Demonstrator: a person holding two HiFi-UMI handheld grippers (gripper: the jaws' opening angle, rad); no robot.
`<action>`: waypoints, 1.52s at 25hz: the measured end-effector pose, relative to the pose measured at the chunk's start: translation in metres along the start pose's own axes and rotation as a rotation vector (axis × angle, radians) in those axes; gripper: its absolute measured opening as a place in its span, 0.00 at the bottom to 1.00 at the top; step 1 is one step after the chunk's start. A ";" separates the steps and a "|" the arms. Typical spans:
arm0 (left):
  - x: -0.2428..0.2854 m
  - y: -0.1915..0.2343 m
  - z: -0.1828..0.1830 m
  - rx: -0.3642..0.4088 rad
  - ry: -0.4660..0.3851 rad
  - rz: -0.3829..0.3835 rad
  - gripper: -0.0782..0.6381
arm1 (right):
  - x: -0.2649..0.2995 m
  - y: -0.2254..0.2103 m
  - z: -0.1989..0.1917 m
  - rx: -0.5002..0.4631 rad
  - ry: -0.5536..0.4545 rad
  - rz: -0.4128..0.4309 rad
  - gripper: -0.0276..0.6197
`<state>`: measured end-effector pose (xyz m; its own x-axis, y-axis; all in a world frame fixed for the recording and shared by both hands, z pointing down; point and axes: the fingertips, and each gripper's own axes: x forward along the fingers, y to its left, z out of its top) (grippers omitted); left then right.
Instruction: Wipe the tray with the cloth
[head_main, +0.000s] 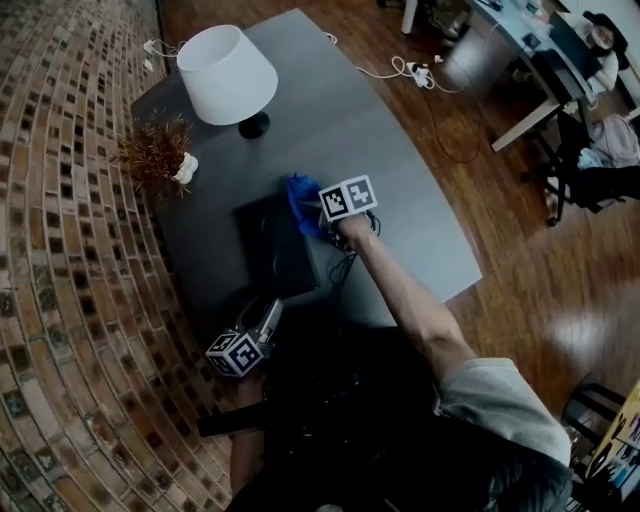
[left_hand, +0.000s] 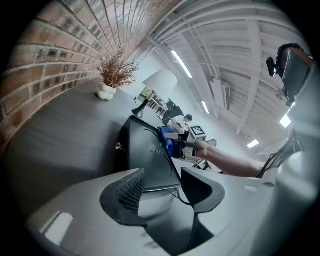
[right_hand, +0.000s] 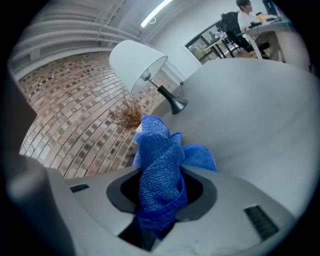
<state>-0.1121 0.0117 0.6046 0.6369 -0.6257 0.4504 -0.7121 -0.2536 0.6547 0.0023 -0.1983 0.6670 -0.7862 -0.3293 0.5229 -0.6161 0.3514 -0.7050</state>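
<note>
Right tongs (right_hand: 161, 194): closed on a twisted bunch of the blue cloth (right_hand: 159, 150), which rises out of the jaws with one loose flap to the right.
Left tongs (left_hand: 162, 187): jaws a narrow way apart with nothing pinched. The near edge of the tray (left_hand: 150, 157) shows in the gap, and I cannot tell whether they touch it.
Slip risk: the tray looks unheld, so a firm stroke would likely push it across the smooth table (head_main: 400, 150), up the frame toward the lamp (head_main: 228, 75) and the dried plant (head_main: 155, 152).
Cloth risk: gripped as a tight rope, the cloth may wipe only a thin streak, or the hard jaw tips could scrape the tray instead. A snag on the rim might pull it free.
Cloth position: in the head view, at the tray's upper right corner, near the centre of the frame.
Tray look: black, flat and rectangular, with a low raised rim and a dull sheen. It lies on the lower part of the table, and no dirt can be made out.
</note>
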 end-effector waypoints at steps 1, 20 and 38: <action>0.003 -0.003 -0.001 -0.007 -0.010 -0.008 0.41 | -0.008 0.007 -0.015 -0.001 0.021 0.013 0.25; 0.029 0.002 -0.004 -0.029 -0.037 0.004 0.41 | 0.015 -0.034 0.025 -0.333 0.025 -0.293 0.25; -0.006 -0.030 0.009 -0.029 -0.152 -0.096 0.41 | -0.089 0.053 -0.188 -0.584 0.472 -0.032 0.25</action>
<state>-0.0971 0.0166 0.5766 0.6482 -0.7042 0.2897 -0.6401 -0.2979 0.7082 0.0302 0.0146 0.6735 -0.6240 0.0174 0.7812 -0.4610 0.7991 -0.3860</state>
